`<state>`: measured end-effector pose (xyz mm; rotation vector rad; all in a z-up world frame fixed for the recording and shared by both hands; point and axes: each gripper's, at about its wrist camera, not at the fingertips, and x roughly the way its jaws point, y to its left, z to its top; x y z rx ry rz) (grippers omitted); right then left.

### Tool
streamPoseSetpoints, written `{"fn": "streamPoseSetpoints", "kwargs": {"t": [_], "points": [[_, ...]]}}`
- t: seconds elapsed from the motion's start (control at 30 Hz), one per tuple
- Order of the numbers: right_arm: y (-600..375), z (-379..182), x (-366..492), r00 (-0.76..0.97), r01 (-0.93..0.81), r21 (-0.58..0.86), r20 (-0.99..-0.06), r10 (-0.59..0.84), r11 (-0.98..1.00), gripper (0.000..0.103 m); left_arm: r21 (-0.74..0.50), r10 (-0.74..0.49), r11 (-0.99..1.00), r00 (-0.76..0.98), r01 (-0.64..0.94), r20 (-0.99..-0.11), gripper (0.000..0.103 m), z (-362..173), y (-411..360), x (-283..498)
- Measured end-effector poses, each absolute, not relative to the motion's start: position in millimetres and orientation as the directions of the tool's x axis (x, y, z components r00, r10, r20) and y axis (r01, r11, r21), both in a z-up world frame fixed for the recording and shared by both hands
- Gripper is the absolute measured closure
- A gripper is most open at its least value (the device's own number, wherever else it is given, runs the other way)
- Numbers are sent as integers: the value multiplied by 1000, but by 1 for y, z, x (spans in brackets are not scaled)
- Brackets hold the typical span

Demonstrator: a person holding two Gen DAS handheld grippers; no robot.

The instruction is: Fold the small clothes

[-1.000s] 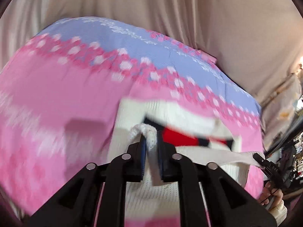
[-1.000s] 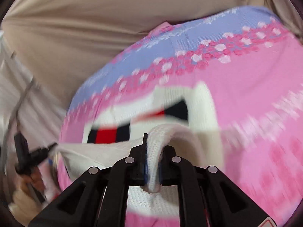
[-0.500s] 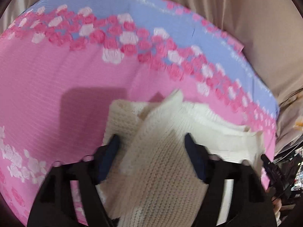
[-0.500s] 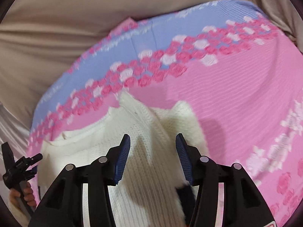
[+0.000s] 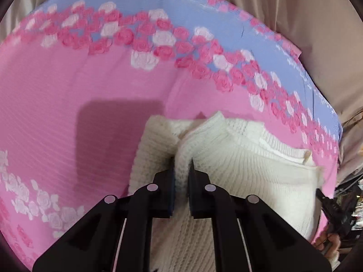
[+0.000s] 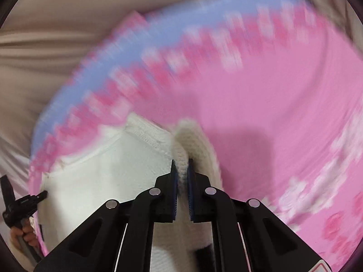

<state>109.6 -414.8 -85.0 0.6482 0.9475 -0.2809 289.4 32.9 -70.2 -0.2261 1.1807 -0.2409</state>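
2 wrist fisheyes, close, angled steeply down, both sharing white sweater (image 5: pixel 238 170) on pink blanket (image 5: pixel 68 102)

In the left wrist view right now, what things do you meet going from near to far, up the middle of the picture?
Left gripper, closing on a fold of the white knitted sweater → pink sheet → row of printed roses → blue band → beige cloth.
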Motion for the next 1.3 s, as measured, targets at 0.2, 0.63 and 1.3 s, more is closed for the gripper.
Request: {"fn": "streamPoseSetpoints", "kwargs": {"t": [0.2,0.63,1.3], "points": [[-400,-40,42,617,484,369,-787,-11,794,52,-289,-293,955,408,74,-865,53,-33,63,228],[-365,-73,-41,566,468,431,-817,113,772,94,-366,-332,928,293,-70,-897,91,-73,86,131],[-376,-22,-9,584,401,263,-811,-24,878,52,-273,-263,960,487,52,-833,31,12,83,148]]}}
